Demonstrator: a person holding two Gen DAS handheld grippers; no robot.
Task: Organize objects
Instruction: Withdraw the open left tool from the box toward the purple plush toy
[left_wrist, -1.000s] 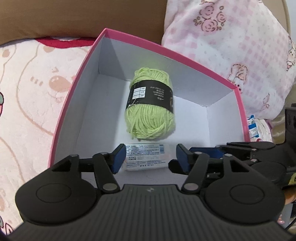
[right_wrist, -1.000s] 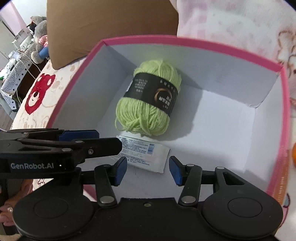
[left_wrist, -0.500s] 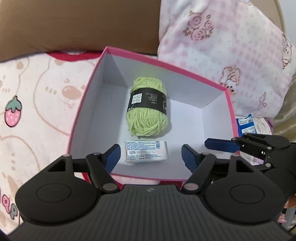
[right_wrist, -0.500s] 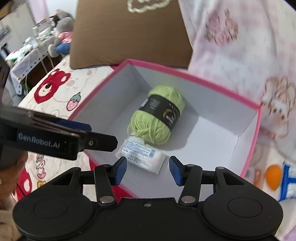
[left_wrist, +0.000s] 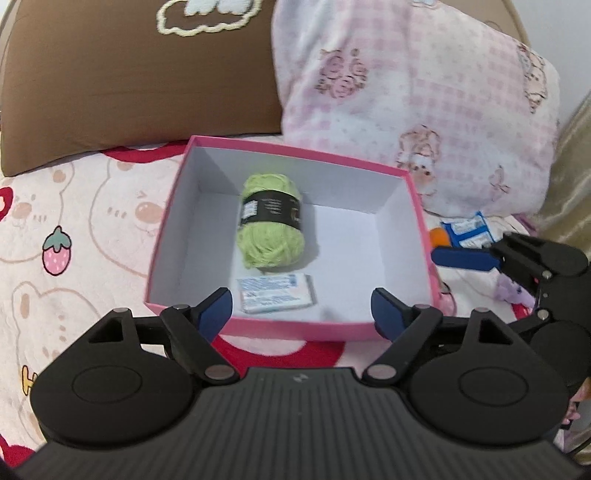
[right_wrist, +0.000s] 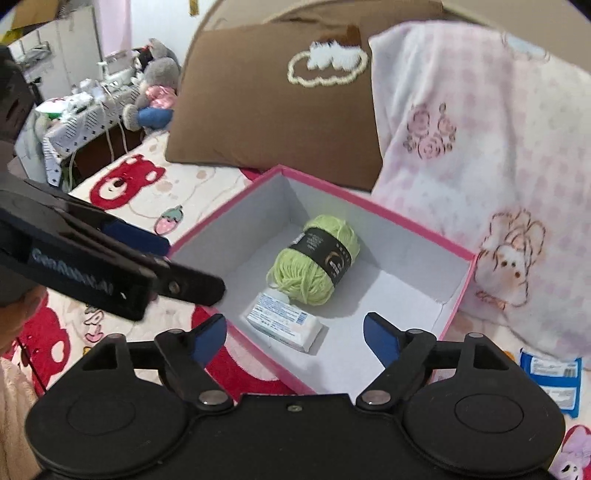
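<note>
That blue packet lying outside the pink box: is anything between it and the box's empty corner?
Only the box's own pink wall. The blue packet lies on the bedspread just outside it, beside something orange. Inside, the floor on that side looks bare; the yarn and white packet sit further left.

One pink box (left_wrist: 258, 326) holds one ball of green yarn (left_wrist: 271, 236) and one white tissue packet (left_wrist: 277, 293). At its 12 o'clock lean two pillows, one brown (left_wrist: 136, 74) and one pink-checked (left_wrist: 417, 107). At 3 o'clock lie one blue-and-white packet (left_wrist: 467, 230) and one orange item (left_wrist: 439, 236).
</note>
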